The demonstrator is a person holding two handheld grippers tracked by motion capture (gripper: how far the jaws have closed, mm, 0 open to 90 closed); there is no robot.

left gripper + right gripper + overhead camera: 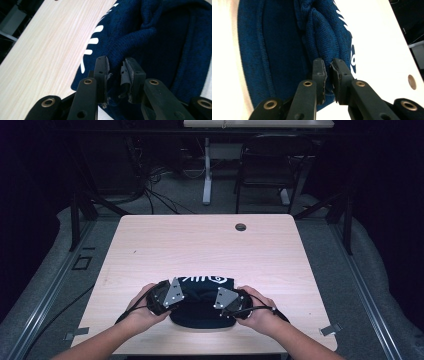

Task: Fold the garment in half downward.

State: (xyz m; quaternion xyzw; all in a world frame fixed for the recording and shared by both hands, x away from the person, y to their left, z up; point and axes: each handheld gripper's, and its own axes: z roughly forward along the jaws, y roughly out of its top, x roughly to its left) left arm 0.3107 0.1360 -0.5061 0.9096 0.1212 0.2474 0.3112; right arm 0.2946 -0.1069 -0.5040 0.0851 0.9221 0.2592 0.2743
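Observation:
A dark blue knit garment (pixel 202 312) with white print lies bunched near the table's front edge. My left gripper (pixel 181 306) is at its left side. In the left gripper view the jaws (pixel 115 67) stand a little apart around a raised fold of the garment (pixel 150 37), and the pads do not press it. My right gripper (pixel 223 308) is at the garment's right side. In the right gripper view its jaws (pixel 328 65) are nearly together, pinching a fold of the blue knit (pixel 287 37). A hand holds each gripper.
The light wooden table (pixel 200 245) has a round cable hole (pixel 240 227) near its far edge, also seen as a hole (pixel 411 81) in the right gripper view. Beyond the table stand a dark chair (pixel 270 165) and a white desk leg (pixel 206 185) with cables on the floor.

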